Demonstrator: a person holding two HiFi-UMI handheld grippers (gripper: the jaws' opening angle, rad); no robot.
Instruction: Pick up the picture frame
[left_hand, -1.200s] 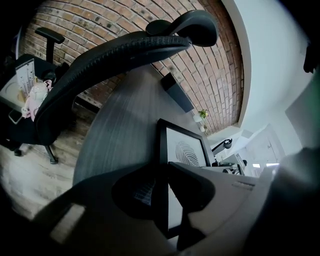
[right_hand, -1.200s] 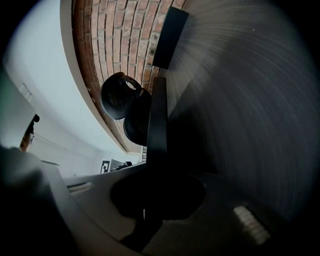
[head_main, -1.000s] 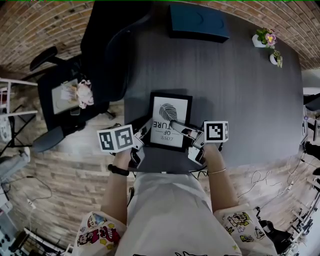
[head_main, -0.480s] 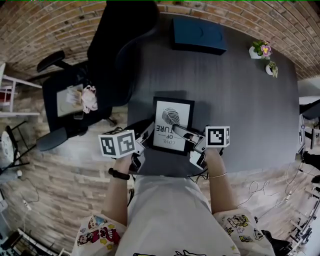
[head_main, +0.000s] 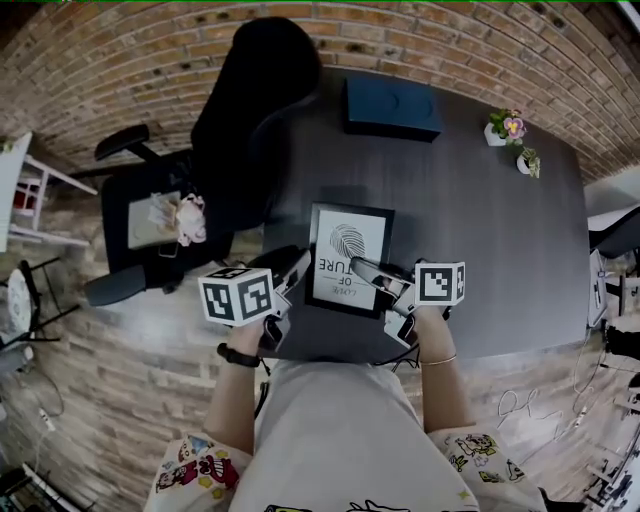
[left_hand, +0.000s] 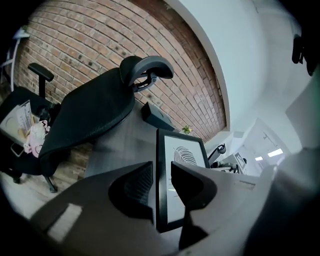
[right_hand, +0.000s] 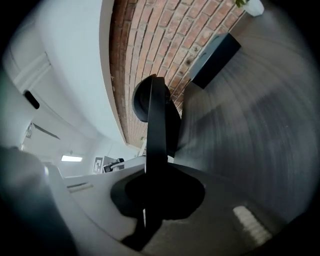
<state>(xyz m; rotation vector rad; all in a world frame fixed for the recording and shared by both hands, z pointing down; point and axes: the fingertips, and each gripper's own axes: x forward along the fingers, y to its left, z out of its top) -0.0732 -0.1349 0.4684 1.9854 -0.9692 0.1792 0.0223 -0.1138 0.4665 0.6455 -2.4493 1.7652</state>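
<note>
The picture frame (head_main: 347, 258) is black with a white fingerprint print, and it hangs tilted just above the dark table (head_main: 480, 230) in front of me. My left gripper (head_main: 298, 268) grips its left border. In the left gripper view the border (left_hand: 159, 165) runs between the two jaws of the left gripper (left_hand: 162, 175). My right gripper (head_main: 366, 270) is shut on the right border. The right gripper view shows the frame edge-on as a black bar (right_hand: 156, 125) rising out of the shut right gripper (right_hand: 152, 172).
A black office chair (head_main: 245, 120) stands at the table's far left side. A dark blue box (head_main: 392, 107) lies at the table's far edge, with two small flower pots (head_main: 505, 128) to its right. A second chair (head_main: 160, 215) holds papers and a soft toy.
Both grippers have risen together and rolled a little, with the frame between them. The frame's near end has come up off the table.
</note>
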